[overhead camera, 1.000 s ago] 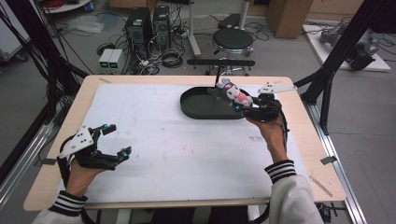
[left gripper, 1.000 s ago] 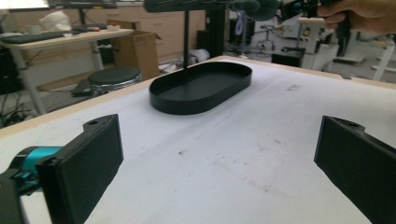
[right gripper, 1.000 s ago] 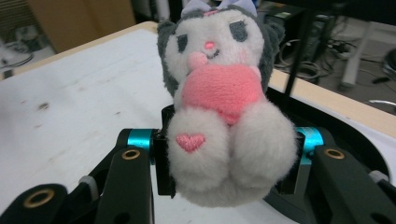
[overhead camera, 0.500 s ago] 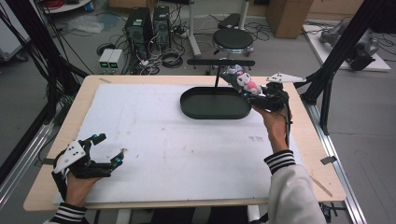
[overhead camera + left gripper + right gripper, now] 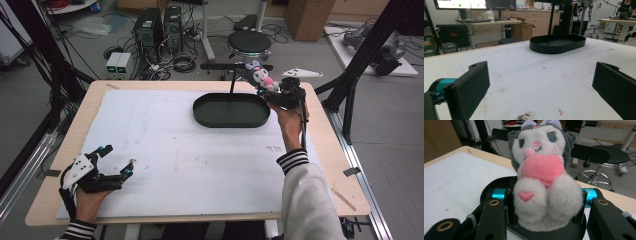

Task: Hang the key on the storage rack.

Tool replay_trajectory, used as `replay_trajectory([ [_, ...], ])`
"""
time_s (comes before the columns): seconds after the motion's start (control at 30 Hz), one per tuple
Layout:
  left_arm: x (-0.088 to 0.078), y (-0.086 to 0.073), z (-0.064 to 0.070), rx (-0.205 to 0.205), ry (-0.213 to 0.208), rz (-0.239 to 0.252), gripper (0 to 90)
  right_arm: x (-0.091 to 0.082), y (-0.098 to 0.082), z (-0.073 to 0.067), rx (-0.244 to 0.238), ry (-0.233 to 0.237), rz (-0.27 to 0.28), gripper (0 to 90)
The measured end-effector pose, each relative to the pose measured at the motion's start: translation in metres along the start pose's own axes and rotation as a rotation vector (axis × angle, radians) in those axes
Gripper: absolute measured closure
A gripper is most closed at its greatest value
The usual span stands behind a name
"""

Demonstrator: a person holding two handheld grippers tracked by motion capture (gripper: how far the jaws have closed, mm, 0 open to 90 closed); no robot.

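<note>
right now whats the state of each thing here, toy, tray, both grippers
plush toy: upright, clamped at its lower body, held above the tray's far right end
tray: empty, flat on the white mat
right gripper: shut on the plush toy
left gripper: open, nothing between its jaws, low over the mat's near left corner

Lab (computer towers, cables)
</note>
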State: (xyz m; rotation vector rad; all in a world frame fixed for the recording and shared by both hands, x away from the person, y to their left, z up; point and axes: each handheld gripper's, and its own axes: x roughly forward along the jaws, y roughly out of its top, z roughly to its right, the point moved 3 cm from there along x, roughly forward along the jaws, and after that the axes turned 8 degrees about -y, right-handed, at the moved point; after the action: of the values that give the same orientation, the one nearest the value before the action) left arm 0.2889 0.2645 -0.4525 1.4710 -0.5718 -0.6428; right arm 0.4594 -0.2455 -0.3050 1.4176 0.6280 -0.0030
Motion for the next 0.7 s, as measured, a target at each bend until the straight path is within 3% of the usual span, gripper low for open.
replay_trajectory([
  [0.2,0.000,0.000,0.002,0.015,0.009,-0.002,1.7,0.011,0.003,0.000,0.001,-0.043,-0.009,53.6],
  [0.33,-0.002,-0.001,0.001,0.005,0.010,0.024,1.7,0.017,0.007,0.001,0.013,-0.053,-0.004,53.5],
  [0.47,-0.002,-0.001,0.001,0.010,0.009,0.020,1.7,0.022,0.012,0.001,0.036,-0.044,0.005,53.6],
  [0.7,-0.002,-0.001,0.001,0.003,0.011,0.021,1.7,0.028,0.015,0.001,0.034,-0.059,0.013,53.5],
])
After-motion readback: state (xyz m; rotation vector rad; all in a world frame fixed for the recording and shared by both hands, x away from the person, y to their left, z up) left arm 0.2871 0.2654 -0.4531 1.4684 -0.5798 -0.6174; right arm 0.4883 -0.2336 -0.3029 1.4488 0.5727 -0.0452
